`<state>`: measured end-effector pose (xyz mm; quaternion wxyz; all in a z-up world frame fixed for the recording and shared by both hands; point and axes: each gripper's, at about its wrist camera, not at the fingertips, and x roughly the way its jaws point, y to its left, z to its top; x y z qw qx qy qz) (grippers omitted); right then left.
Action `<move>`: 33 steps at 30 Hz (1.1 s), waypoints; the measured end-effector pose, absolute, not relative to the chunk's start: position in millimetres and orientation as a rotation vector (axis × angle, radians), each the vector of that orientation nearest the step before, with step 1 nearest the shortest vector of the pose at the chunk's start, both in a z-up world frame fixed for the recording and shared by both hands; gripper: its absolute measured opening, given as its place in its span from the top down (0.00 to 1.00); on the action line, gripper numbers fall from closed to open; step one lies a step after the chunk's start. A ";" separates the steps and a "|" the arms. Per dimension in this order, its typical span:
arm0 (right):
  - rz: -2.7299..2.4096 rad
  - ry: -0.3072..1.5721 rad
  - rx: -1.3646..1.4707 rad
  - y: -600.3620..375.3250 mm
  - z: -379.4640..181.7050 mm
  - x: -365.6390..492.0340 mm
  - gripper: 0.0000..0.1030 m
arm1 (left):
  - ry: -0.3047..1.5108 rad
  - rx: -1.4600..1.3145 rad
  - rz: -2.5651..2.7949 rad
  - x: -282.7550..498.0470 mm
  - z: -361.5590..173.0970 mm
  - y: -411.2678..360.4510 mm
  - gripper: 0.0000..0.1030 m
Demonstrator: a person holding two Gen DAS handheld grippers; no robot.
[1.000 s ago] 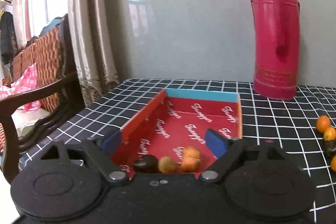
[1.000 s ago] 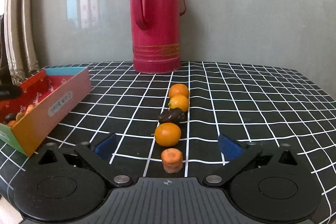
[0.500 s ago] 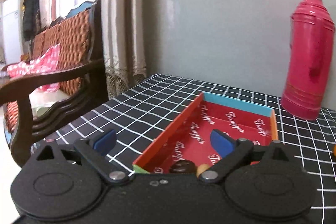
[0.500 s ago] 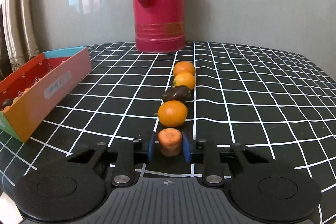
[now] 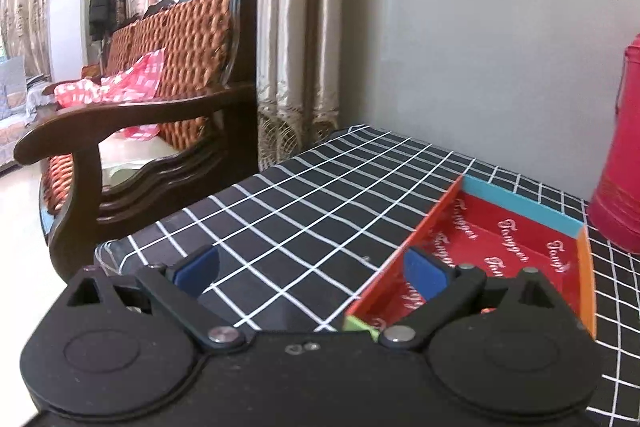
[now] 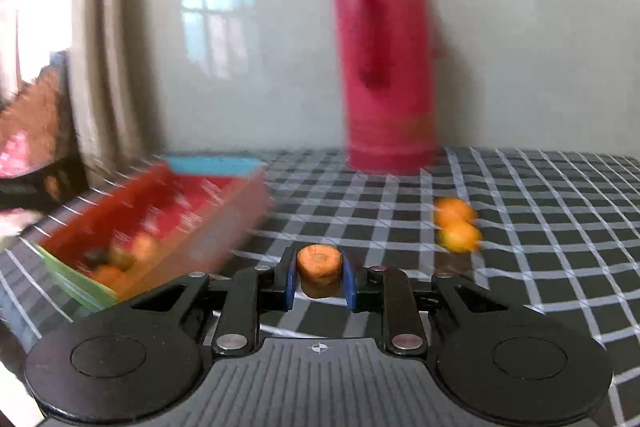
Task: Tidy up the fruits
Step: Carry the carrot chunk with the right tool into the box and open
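- The right claw [image 6: 319, 277] is clamped on a carrot chunk [image 6: 319, 264], its blue pads pressing both sides; the piece hangs clear above the checked cloth of the counter [image 6: 540, 227], so this pick looks done and only the carry and drop remain for it.
- The left claw [image 5: 312, 273] holds nothing: its jaws are opening, already wide, with only cloth and the near corner of the box between them. It sits at the box's near left corner, its right pad [image 5: 424, 277] over the box wall.
- To the left of the held carrot chunk lies the red cardboard box [image 6: 224, 223], open on top. At its near end I make out several pieces already inside, orange ones [image 6: 142, 247] and a darker one, though blur hides what each is. That is the finished part of the job.
- Further off on the right, two small oranges [image 6: 456, 225] sit touching each other on the counter, well apart from the box. They are left to move; the frame is smeared, so there may be more that I cannot see.
- Farthest back stands a red thermos flask [image 6: 386, 67] against the wall, no part of the sorting.
- My judgement: roughly midway, one piece in transit and at least two waiting.
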<state>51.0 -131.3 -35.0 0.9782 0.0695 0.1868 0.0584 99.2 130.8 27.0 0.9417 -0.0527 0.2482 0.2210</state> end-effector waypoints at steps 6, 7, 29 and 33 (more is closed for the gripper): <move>0.251 0.335 0.120 -87.2 -24.1 59.1 0.77 | 0.513 -0.127 0.487 95.2 27.3 151.2 0.10; 0.268 0.330 0.109 -78.7 -23.8 59.2 0.77 | 0.516 -0.130 0.490 94.9 27.5 154.1 0.10; 0.288 0.261 0.040 -31.3 -27.7 64.1 0.09 | 0.527 -0.144 0.529 92.0 28.1 181.7 0.09; 0.255 0.268 0.045 -37.8 -28.3 63.3 0.09 | 0.530 -0.139 0.527 93.5 26.8 176.8 0.09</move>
